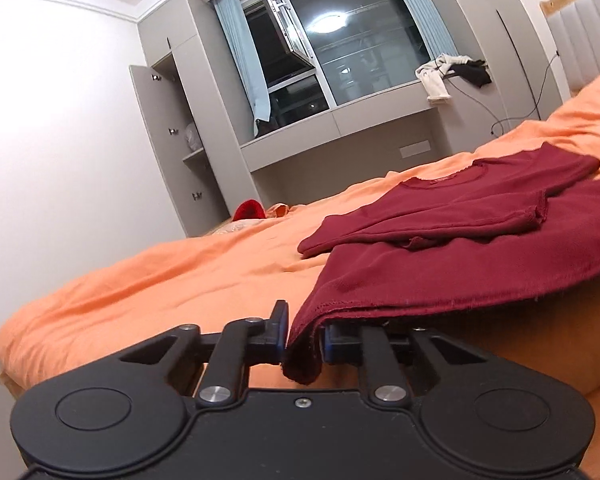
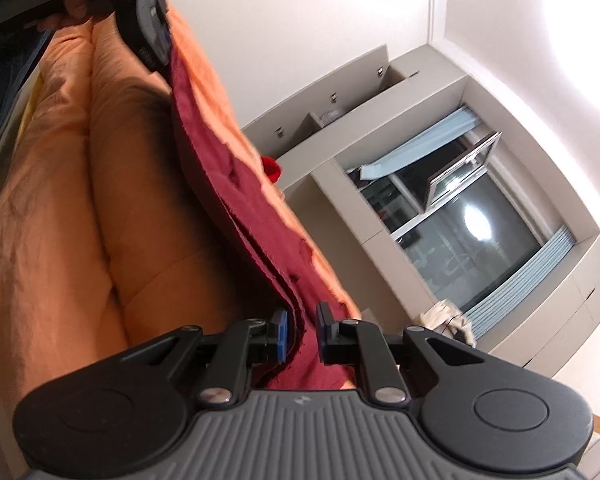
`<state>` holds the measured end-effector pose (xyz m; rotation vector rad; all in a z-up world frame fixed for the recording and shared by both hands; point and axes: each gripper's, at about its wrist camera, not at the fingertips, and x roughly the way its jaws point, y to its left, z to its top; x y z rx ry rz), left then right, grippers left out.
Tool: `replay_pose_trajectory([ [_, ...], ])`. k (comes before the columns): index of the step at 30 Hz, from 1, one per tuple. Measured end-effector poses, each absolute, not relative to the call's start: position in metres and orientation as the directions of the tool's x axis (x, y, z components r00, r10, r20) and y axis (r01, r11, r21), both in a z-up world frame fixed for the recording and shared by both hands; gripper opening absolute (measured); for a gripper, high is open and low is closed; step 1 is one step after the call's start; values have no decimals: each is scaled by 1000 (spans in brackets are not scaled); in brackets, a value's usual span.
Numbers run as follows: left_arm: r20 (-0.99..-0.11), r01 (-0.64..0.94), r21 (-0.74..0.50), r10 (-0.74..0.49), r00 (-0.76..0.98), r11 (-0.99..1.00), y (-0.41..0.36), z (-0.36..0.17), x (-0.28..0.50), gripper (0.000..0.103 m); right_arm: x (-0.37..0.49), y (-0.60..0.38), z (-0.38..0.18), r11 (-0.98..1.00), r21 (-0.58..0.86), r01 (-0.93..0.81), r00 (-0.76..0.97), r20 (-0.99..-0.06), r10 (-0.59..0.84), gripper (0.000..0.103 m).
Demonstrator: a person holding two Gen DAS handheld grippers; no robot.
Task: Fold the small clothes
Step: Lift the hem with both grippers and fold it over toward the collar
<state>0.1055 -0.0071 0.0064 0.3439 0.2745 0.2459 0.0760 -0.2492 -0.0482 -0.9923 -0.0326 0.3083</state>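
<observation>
One dark red long-sleeved top (image 1: 480, 220) lies on the orange bedcover (image 1: 160, 276), near the bed's edge. The fabric is plain and matte, with raw, fraying hems. Both sleeves are folded across the chest below the round neckline. The near hem is raised off the bedcover.

Two grippers are engaged. The left gripper (image 1: 304, 340) pinches one hem corner between its blue-padded fingers (image 1: 282, 320), jaws pressed nearly together on the cloth. The right gripper (image 2: 302, 334) pinches the other hem corner in the same manner, with layered fabric between its pads (image 2: 282, 332).

Surroundings: one window (image 1: 356, 48) with one sash swung open, two pale blue curtains (image 1: 240, 52), one grey cabinet (image 1: 168, 132) with its door open, one small heap of white and black clothes (image 1: 448, 72) on the sill.
</observation>
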Motion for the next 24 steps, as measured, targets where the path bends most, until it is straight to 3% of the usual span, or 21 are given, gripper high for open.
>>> replay_pose_trajectory([
  [2,-212,-187,361,276,938,914,-7,7,102,12,74,-249,-51,506,-824,-256,956,-140,257,20],
  [5,-202,-188,351,270,941,917,-6,9,99,9,72,-249,-57,509,-817,-271,959,-181,221,38],
  [8,-191,-195,323,266,945,926,-3,12,96,8,73,-251,-62,506,-820,-265,963,-206,171,40],
  [9,-187,-197,314,263,946,929,-2,14,95,8,73,-252,-63,507,-823,-256,966,-205,155,39],
  [12,-168,-199,292,255,952,936,-1,18,92,6,73,-257,-60,529,-816,-232,973,-188,137,10],
  [16,-126,-203,267,243,962,942,-2,24,85,5,66,-259,-50,540,-828,-149,986,-86,141,6],
  [24,-47,-165,163,175,983,973,0,44,64,5,55,-272,-4,591,-803,-73,989,17,145,5],
])
